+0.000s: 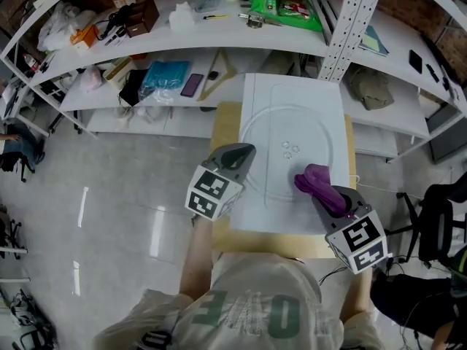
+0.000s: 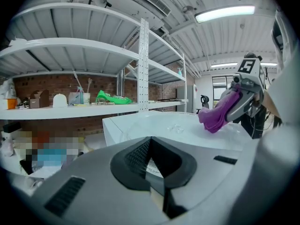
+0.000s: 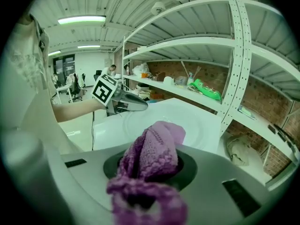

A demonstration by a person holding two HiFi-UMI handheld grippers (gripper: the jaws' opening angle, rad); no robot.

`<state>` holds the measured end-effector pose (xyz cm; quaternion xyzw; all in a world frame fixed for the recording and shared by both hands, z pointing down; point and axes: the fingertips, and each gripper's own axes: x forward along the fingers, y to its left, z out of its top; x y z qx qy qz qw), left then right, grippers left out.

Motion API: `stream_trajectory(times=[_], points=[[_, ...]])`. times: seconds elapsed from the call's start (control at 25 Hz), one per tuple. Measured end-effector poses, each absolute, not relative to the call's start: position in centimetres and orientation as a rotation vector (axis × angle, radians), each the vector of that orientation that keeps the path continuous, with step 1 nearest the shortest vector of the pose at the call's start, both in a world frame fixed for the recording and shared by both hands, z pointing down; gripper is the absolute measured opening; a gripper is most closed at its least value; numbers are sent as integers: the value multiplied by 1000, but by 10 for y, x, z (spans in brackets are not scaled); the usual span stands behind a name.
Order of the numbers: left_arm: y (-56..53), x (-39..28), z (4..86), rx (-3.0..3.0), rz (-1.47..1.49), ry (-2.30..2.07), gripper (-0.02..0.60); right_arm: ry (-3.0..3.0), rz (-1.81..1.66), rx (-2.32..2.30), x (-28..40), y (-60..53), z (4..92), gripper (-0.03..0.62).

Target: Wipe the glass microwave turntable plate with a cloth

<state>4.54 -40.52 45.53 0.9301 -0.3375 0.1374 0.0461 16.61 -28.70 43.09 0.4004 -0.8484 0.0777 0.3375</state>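
Note:
The clear glass turntable plate [image 1: 292,126] lies flat on a white board [image 1: 292,221], its small centre hub showing through. My right gripper [image 1: 326,192] is shut on a bunched purple cloth [image 1: 318,181], which rests on the plate's near right part. In the right gripper view the cloth [image 3: 152,149] fills the jaws, with the plate [image 3: 192,121] beyond. My left gripper [image 1: 246,152] hovers at the plate's left rim, its jaws together and nothing between them. From the left gripper view, the plate [image 2: 173,125] and the cloth [image 2: 215,116] lie ahead to the right.
The white board lies on a wooden table [image 1: 225,126]. Behind it stand white shelves with a green package [image 1: 284,6], a teal bag [image 1: 164,75] and a phone [image 1: 192,84]. A perforated steel post [image 1: 346,28] rises at the back right. A dark chair [image 1: 438,224] is at the right.

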Motion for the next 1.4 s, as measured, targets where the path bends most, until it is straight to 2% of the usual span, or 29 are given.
stream_trajectory(times=[0.24, 0.52, 0.8, 1.4], points=[[-406, 44, 454, 2836, 348, -1059, 0, -2264, 196, 918, 135, -283, 433, 54], [-412, 31, 449, 2767, 121, -1080, 0, -2304, 157, 764, 91, -283, 434, 54], [-411, 31, 450, 2769, 107, -1083, 0, -2307, 95, 661, 62, -308, 439, 54], [-418, 25, 450, 2723, 53, -1147, 0, -2254, -4, 761, 58, -405, 435, 54]])
